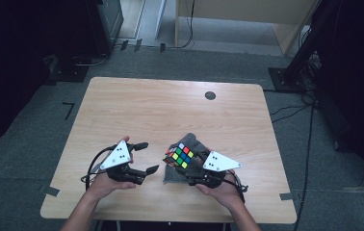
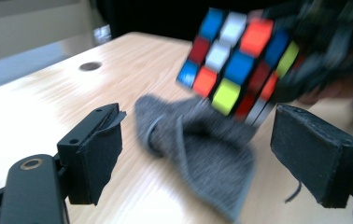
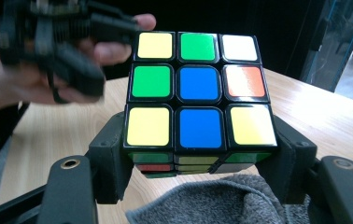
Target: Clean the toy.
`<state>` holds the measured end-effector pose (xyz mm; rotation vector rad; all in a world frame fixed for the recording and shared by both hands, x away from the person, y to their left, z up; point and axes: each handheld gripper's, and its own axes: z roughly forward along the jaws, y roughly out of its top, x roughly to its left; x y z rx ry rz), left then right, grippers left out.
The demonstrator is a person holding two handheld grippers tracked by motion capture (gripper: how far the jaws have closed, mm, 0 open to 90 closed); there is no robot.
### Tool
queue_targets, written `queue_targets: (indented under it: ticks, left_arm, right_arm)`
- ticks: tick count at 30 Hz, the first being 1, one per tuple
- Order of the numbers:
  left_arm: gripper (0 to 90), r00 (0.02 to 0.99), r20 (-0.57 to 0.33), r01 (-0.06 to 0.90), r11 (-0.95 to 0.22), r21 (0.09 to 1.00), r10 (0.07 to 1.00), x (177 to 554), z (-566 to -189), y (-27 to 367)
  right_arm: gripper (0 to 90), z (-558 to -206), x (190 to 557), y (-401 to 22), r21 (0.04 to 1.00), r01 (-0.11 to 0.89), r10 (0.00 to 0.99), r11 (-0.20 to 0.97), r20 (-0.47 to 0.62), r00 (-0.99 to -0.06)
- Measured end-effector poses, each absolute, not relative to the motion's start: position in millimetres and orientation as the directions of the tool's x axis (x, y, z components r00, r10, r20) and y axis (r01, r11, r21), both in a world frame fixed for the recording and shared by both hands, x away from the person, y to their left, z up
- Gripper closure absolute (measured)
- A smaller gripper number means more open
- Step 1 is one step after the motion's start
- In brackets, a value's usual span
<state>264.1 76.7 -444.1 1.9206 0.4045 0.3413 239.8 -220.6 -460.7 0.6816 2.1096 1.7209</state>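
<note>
The right tongs [image 3: 198, 182] are pinching the puzzle cube [image 3: 198, 98] by its lower layer, holding it above the grey cloth [image 1: 177, 166] on the bench [image 1: 170, 110], while the left tongs [image 2: 198, 154] are standing spread and empty just beside it, facing its free side.

Left tool [image 1: 141, 156], right tool [image 1: 189, 161]: black bodies with brass-ringed screws, padded black jaws, white triangular dotted top plates, trailing black cables; forearms bare.

Glossy plastic cube [image 3: 198, 98], fuzzy grey cloth [image 2: 202, 149], and a smooth, matt, pale wood table [image 1: 136, 106].
</note>
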Motion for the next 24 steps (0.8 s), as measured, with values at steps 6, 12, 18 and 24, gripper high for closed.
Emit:
queue_targets:
  ticks: [6,12,18,24]
  left_arm:
    - [16.2,0.869,0.194,0.036,-0.449,0.893,0.456,255.1,-457.4,55.8]
    - [15.1,0.84,0.254,-0.019,-0.441,0.897,0.48,249.0,-460.1,47.3]
    - [14.7,0.816,0.327,-0.078,-0.468,0.88,0.478,242.7,-465.6,37.4]
    - [18.2,0.779,0.361,-0.117,-0.447,0.887,0.513,238.1,-465.4,33.5]
  right_arm:
    - [34.9,-454.8,239.5,-216.1,0.969,0.231,0.596,0.089,0.134,-0.792]
    - [34.9,-451.0,239.7,-210.6,0.945,0.325,0.611,0.02,0.246,-0.752]
    - [34.9,-449.1,239.4,-204.5,0.904,0.425,0.627,-0.057,0.363,-0.689]
    - [34.9,-449.1,236.3,-193.9,0.859,0.502,0.613,-0.098,0.45,-0.65]
